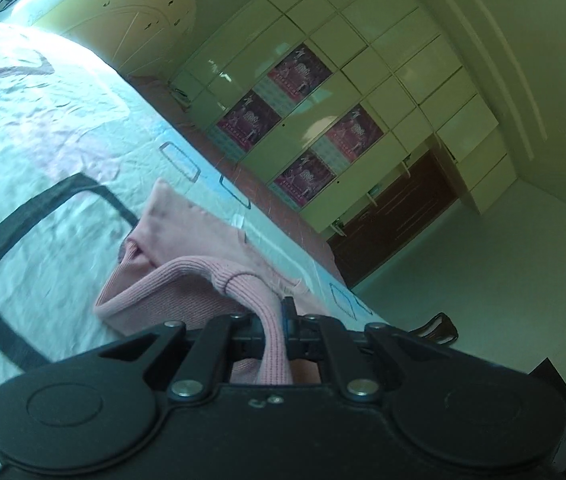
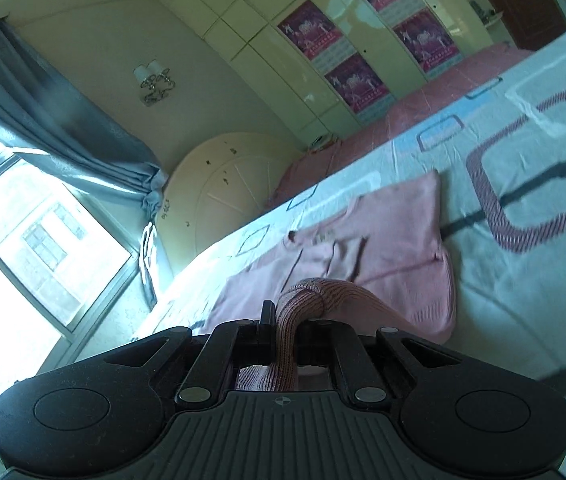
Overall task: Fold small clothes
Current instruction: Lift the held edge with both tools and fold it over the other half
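Both grippers clamp ribbed edges of the pink sweater (image 2: 395,232): left gripper (image 1: 279,320) pinches one knit strip, right gripper (image 2: 287,320) another, jaws nearly closed on fabric. Rest of the sweater lies crumpled on the bed (image 1: 43,128), near its edge, w/ nothing else on the sheet around it. Bedsheet is pale w/ dark & pink rounded squares. Beyond: cream wardrobe (image 2: 283,64) w/ purple posters (image 2: 307,28), curved headboard (image 2: 219,184), grey curtain (image 2: 43,92), bright window (image 2: 23,236), wall lamp (image 2: 155,80).

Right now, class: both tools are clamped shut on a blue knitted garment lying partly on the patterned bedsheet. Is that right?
One detail is wrong: the garment is pink, not blue, as both wrist views show. The left tool and right tool are indeed shut on it, over the patterned bedsheet.
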